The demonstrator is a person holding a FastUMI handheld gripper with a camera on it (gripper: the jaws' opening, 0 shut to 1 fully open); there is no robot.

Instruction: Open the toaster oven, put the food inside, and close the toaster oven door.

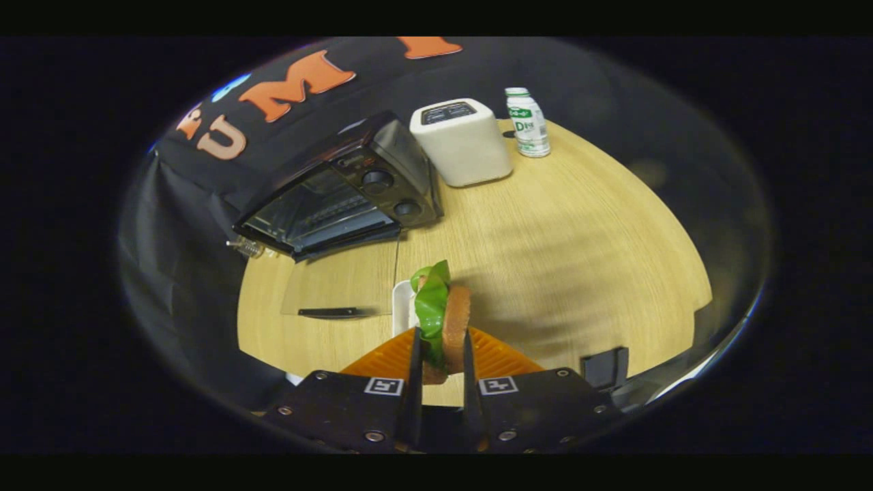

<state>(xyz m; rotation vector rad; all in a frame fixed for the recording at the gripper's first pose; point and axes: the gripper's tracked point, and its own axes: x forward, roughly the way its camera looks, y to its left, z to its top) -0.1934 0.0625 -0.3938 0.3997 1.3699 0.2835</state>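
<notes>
1. Gripper view: gripper (440, 358) is clamped on the sandwich (447, 320), both fingers pressing its flat sides. Bread slice on one side, glossy green lettuce leaf on the other, leaf sticking out past the tips.
2. Sandwich stands on edge, long axis running fwd/up along the fingers, lifted above an orange ribbed tray (382, 358) and a white dish (404, 307) just behind it.
3. Key relation: toaster oven (341, 194) sits beyond the fingers, ahead and off to the left, well apart from the food. Its glass door (337, 283) is already folded down flat on the table (559, 232), door handle at the near edge. Cavity mouth faces toward the gripper, at an angle.
4. My read: open step done, now carrying food to the cavity. Next move needs a swing left + fwd over the lowered door, sandwich edge-on so it clears the opening.
5. Materials: oven is dark, glossy metal w/ two round knobs on the right panel, wire rack visible inside. Table is light wood grain, smooth.
6. Risk, imo: the leaf is floppy and could slip or catch on the door edge.
7. Other stuff: white boxy appliance (462, 142) and a small bottle (527, 123) behind the oven, off the path.
</notes>
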